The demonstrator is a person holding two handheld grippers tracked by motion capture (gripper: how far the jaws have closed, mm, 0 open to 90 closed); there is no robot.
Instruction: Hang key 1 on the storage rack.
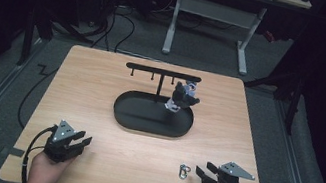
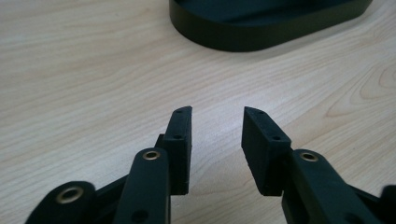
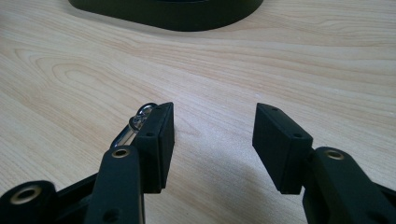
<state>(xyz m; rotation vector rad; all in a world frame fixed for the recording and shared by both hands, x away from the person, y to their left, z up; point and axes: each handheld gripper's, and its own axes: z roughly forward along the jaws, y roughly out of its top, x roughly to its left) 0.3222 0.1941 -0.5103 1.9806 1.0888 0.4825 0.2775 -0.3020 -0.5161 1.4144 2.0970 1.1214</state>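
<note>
The metal clip (image 1: 183, 172) lies on the table (image 1: 102, 81) at the near right, just left of our right gripper (image 1: 200, 175), outside its parted, empty jaws. We should shift left to centre it before closing. Our left gripper (image 1: 82, 142) rests near left, jaws apart, empty. Beyond stands the hook stand (image 1: 153, 120), a keychain (image 1: 181, 99) hanging.

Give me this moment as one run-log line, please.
left gripper: open, empty | right gripper: open, beside metal clip | toy keychain: hanging on stand | tray
</note>
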